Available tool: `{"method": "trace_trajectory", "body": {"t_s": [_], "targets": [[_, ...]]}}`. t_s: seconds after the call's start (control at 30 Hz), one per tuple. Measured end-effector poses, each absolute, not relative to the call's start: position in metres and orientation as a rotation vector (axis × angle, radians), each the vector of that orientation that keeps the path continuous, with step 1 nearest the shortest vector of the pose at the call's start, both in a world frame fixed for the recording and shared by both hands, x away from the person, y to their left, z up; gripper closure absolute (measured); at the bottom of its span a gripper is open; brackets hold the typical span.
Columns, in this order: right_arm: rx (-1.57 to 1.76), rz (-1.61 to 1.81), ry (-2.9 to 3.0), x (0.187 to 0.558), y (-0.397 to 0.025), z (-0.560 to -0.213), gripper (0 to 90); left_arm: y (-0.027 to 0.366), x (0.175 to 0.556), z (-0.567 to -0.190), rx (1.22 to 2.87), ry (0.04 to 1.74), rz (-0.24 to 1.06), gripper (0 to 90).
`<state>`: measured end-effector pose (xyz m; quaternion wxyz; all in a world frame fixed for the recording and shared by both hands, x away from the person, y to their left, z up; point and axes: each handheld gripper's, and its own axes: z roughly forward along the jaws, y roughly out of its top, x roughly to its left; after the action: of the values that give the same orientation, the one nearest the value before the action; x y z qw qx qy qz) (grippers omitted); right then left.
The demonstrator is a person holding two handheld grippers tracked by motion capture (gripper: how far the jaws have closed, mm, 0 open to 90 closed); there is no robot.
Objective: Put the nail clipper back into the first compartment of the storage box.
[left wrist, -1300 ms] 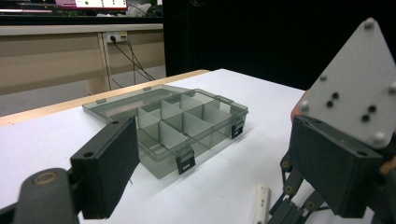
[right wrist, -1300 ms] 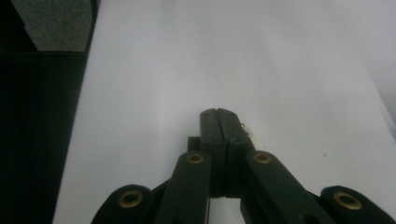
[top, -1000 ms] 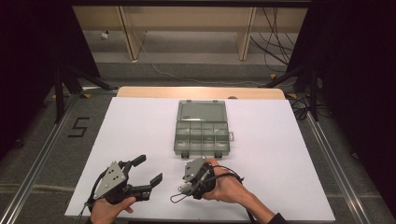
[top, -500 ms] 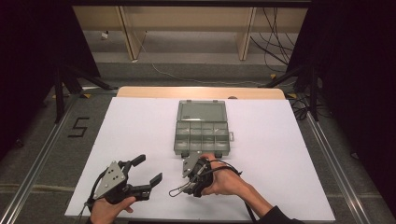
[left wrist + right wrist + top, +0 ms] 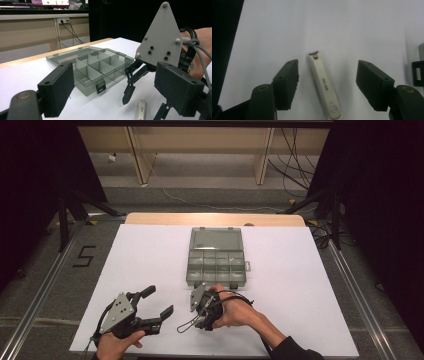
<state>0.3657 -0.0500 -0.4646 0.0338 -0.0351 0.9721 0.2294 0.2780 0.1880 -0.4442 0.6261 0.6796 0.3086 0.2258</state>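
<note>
- The right gripper (image 5: 327, 85) hangs over a white nail clipper (image 5: 325, 92), its jaws apart with one pad on each side of it and touching neither.
- In the right gripper view the clipper lies in the lower middle of the frame on the white table (image 5: 352, 30). Its long axis runs up the frame, tilted a little left at the top where the metal head sits, so it lies lengthwise between the jaws and a squeeze would take it across its narrow width, I judge.
- In the high view the right gripper (image 5: 200, 302) sits at lower centre; the left gripper (image 5: 157, 302), at lower left, is also open and empty, and farther from the clipper.
- Beyond, at mid frame, stands an open clear box (image 5: 216, 256), its compartments looking empty, just past the right gripper.
</note>
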Motion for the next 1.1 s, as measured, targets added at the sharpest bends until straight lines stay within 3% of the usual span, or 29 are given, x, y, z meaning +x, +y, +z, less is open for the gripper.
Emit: {"method": "trace_trajectory", "body": {"t_s": [0.93, 1.1], "targets": [[-0.183, 0.605, 3.096, 0.3652, -0.0423, -0.4662, 76.7, 0.1879, 0.2779, -0.4439, 1.567, 0.7, 0.521, 15.8], [-0.173, 0.579, 3.085, 0.3612, -0.0423, -0.465, 77.0, 0.1883, 0.277, -0.4434, 1.574, 0.704, 0.521, 15.8]]}}
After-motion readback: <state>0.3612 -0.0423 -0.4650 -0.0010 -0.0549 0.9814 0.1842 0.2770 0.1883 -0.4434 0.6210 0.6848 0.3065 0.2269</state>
